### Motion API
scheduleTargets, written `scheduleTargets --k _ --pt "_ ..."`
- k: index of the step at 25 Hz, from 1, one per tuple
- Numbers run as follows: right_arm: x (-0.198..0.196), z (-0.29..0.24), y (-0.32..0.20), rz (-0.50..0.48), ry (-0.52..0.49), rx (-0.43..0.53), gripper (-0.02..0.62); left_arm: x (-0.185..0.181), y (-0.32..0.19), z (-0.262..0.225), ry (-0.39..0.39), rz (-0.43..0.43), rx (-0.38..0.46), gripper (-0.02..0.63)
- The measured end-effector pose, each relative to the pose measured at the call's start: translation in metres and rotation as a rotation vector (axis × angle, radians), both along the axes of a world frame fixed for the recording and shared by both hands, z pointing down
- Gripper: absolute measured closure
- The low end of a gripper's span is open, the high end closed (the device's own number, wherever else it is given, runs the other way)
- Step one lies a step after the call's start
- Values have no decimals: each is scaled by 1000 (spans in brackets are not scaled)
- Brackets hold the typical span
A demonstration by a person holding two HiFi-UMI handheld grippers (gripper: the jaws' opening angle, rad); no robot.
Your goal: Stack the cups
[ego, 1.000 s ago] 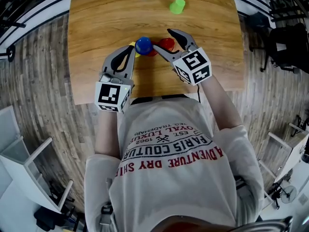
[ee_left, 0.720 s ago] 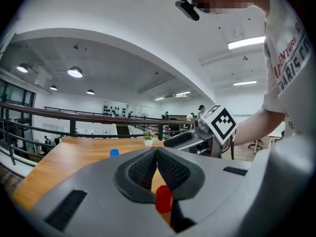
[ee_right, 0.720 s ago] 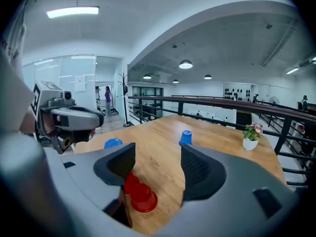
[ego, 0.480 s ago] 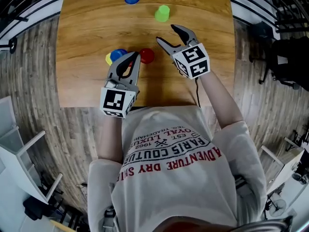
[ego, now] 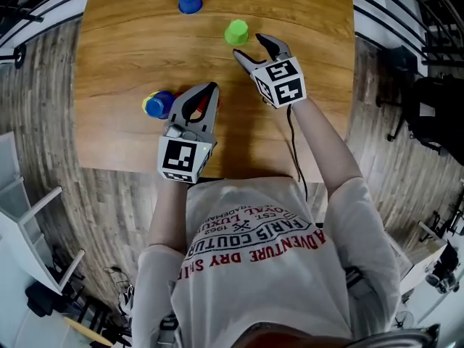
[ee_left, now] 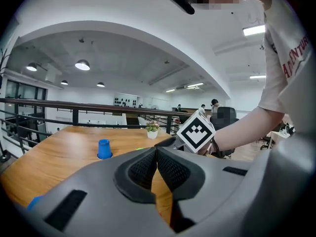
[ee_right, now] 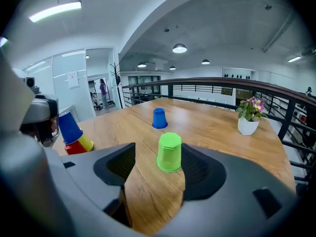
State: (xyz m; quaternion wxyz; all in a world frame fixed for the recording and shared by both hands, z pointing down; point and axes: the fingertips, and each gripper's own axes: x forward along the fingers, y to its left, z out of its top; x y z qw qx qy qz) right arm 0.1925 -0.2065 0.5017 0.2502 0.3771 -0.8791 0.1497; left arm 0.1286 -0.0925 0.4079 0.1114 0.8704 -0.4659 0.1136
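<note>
Right gripper view, upturned faceted green cup (ee_right: 169,152) just before wide-open right hand-held gripper (ee_right: 158,149), left hand-held gripper (ee_left: 157,151) closed, empty

Open-plan office: mezzanine railing (ee_left: 85,104), ceiling lamps (ee_left: 82,64), wooden table (ego: 130,64).

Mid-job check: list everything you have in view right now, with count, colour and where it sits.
Table: one, brown wood, under all the cups.
Green cup: one, green, upside down on the table, just ahead of the right tool's jaws.
Lone blue cup: one, blue, upside down, far side of the table.
Cup stack: one, blue on top with yellow and red showing under it, near the table's left edge.
Potted plant: one, white pot with pink flowers, far right of the table.
Railing: one, dark, beyond the table.
Left tool: one, grey, jaws together on nothing, right of the stack.
Right tool: one, grey, jaws apart.
</note>
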Motion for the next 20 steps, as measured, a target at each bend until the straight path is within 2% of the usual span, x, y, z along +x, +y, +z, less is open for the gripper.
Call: scheduleTargets --k 11,13,15,20 --pt "-15 41 -51 -16 30 -39 296 9 -27 12 0 -12 -18 589" --pt "-19 46 -53 -28 41 -48 298 7 -27 15 -1 -19 -27 589" --pt "-20 49 -53 -41 50 -56 336 4 -28 16 -2 -24 -32 589" --pt "-19 37 -41 -59 29 -64 337 0 -29 13 -10 -21 -25 589"
